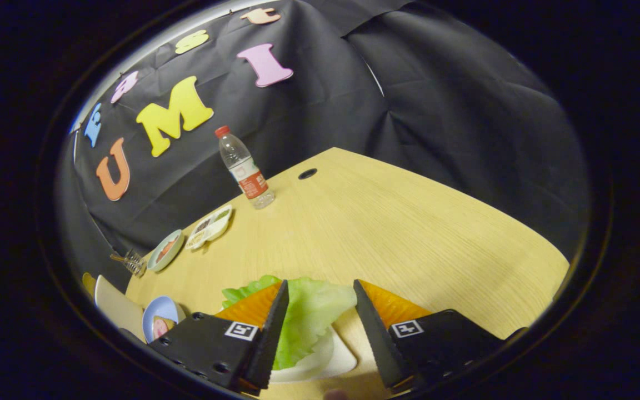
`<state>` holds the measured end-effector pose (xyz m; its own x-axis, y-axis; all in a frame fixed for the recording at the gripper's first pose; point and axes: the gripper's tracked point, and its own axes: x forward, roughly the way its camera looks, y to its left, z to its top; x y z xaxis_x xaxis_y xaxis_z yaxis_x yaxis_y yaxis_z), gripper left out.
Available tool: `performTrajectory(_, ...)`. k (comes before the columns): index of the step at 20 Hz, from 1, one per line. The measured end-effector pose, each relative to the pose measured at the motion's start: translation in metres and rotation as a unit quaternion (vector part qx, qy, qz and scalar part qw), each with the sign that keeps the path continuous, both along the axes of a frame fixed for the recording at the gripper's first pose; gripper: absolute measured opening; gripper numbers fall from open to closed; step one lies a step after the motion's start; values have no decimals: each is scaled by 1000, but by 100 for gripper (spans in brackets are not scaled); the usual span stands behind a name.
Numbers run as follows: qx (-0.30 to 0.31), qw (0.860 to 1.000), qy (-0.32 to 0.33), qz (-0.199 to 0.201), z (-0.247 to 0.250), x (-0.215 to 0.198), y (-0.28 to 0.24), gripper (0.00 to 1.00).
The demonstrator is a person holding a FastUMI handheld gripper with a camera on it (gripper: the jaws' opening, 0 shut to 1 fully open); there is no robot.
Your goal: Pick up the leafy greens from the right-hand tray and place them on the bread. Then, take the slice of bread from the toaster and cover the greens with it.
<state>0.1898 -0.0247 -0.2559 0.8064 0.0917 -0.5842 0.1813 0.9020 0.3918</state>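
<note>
Tongs (320, 294) hang spread apart above the near edge of the tabletop (398, 222), gripping nothing; one finger (267, 328) lies over the greens' side, the other (378, 328) stands clear of them.

Behind everything, the black cloth wall (436, 100) closes off the booth. The tabletop is pale wood with a dark round hole (307, 174) near its far edge.

Between the fingers and just under them, the greens (309, 316), a pale ruffled leaf, lie on a white tray (331, 355); whether bread sits beneath them I cannot tell.

A clear bottle (242, 166) with a red cap stands upright at the far side, beside the hole. Near it lies a small white tray (209, 226) with bits of food in its compartments, then a greenish dish (164, 250), and past that a small metal clip-like thing (129, 261) at the edge. Nearer, beside the finger that overlaps the greens, sits a blue bowl (161, 319) with something pink in it, touching a cream-coloured flat piece (114, 305).
</note>
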Motion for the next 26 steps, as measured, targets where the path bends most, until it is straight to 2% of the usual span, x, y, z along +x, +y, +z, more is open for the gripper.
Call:
performTrajectory(4,-10,1000,-3,-15,-2,7,-10,39)
performTrajectory(5,-15,1000,-6,-19,-1,7,-15,31)
performTrajectory(6,-11,1000,-10,-16,1,8,-14,8)
performTrajectory(8,-6,1000,-21,-10,8,6,-12,1)
performTrajectory(16,13,995,-98,16,80,-10,13,0)
performTrajectory(26,-6,982,-176,62,168,-35,83,0)
